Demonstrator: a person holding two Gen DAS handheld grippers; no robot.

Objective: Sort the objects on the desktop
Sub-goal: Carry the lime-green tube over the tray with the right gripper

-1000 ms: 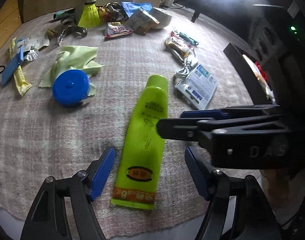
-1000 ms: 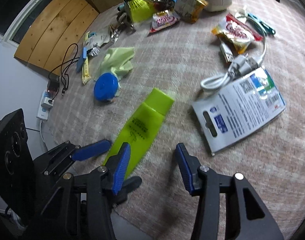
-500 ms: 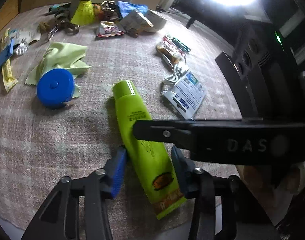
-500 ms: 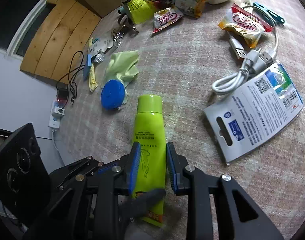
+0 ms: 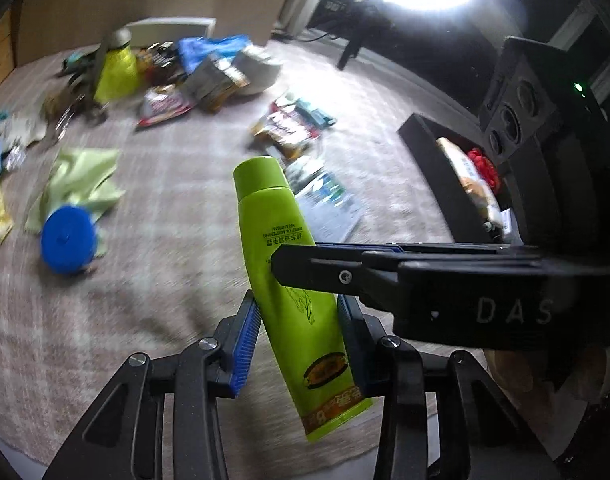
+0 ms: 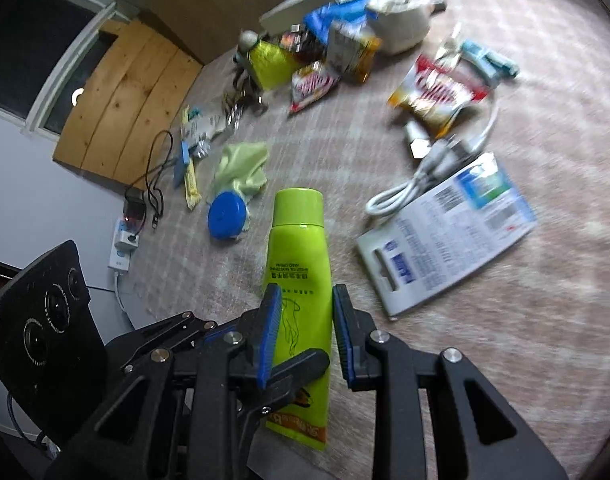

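A lime-green hand-cream tube point(image 5: 281, 256) hangs in the air above the woven table mat point(image 5: 165, 280), cap end pointing away from me. My left gripper point(image 5: 299, 312) is shut on the tube's lower body, blue pads point(image 5: 247, 332) pressing both sides. My right gripper point(image 6: 305, 300) is shut on the same tube point(image 6: 299, 256) a little higher, crossing in from the right in the left wrist view. One left finger point(image 6: 301, 364) lies across the tube's crimped end in the right wrist view.
A blue round case point(image 5: 67, 244) and a pale green cloth point(image 5: 81, 176) lie left. A printed card pack point(image 6: 445, 240) and a white cable point(image 6: 417, 184) lie right. Snack packets and a shuttlecock point(image 5: 115, 68) crowd the far side. A black box point(image 5: 437, 160) stands right.
Both grippers closed on the green tube, which lay flat on the mat, and lifted it; its cap end now rides above the mat.
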